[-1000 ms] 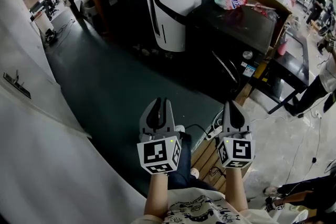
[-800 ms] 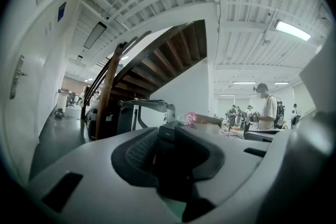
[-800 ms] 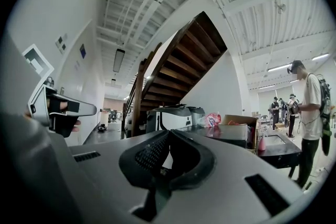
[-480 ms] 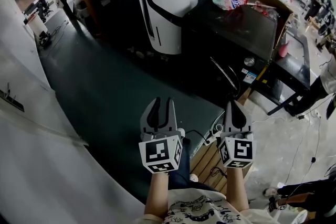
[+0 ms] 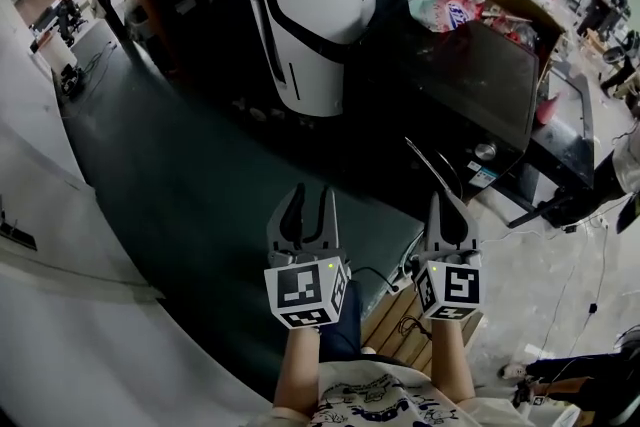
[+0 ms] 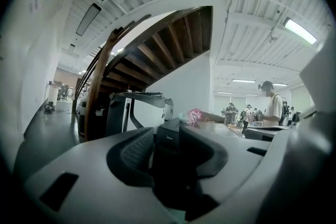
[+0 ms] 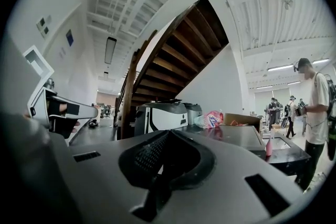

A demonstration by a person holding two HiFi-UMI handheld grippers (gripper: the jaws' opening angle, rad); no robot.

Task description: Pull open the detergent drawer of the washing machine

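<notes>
Over the green floor (image 5: 200, 185), head view: left gripper (image 5: 310, 193) and right gripper (image 5: 441, 199) are held side by side, both pointing level toward the dark washing machine (image 5: 470, 85), well apart from it.
Washing machine top: a pink bag (image 5: 450, 10) lies near its far edge.
Detergent drawer: too dark to pick out.
Left gripper view: jaws partway apart and opening, nothing between them; the machine's front shows far beyond the gap.
Right gripper view: jaws closed tip to tip, empty.
</notes>
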